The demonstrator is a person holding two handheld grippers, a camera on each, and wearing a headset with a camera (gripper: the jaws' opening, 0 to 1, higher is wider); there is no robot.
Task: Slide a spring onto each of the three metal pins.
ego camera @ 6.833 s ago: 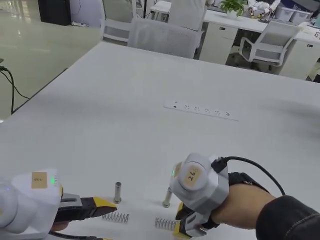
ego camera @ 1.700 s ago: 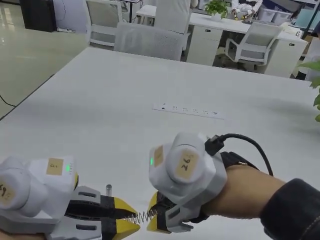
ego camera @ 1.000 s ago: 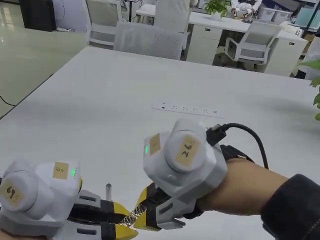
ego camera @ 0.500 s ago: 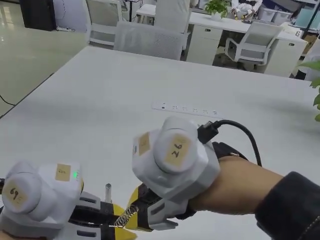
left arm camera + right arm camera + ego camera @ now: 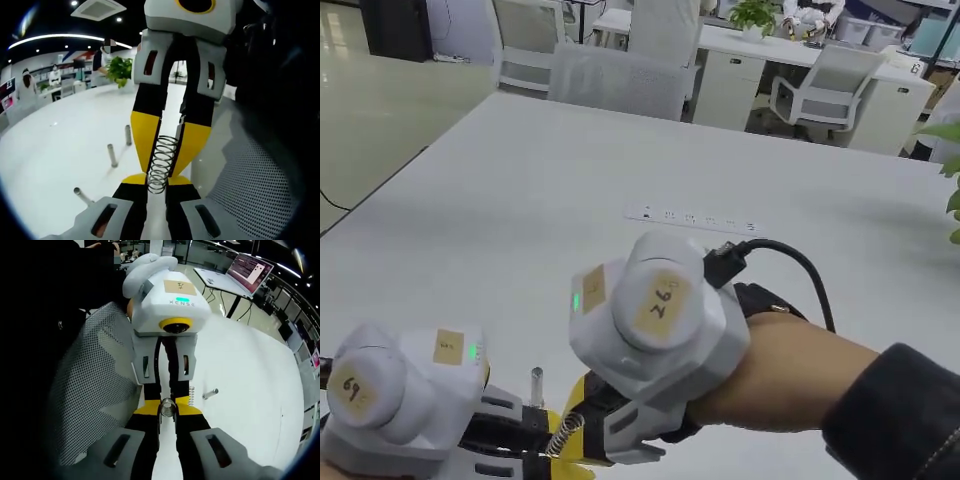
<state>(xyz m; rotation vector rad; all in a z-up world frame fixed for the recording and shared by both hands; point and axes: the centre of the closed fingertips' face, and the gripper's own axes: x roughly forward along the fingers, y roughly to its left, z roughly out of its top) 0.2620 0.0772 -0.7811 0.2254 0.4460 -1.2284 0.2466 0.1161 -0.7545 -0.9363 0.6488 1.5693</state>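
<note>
My left gripper (image 5: 155, 183) and right gripper (image 5: 167, 412) both pinch the thin coiled steel spring (image 5: 163, 158), now tipped steeper for threading.

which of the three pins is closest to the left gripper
The pin at the lower left of the left gripper view, just beside the left gripper. The other two pins stand farther off.

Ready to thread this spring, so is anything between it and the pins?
Nothing visible lies between the spring and the pins on the table. The left gripper and right gripper each clamp one end, though.
</note>
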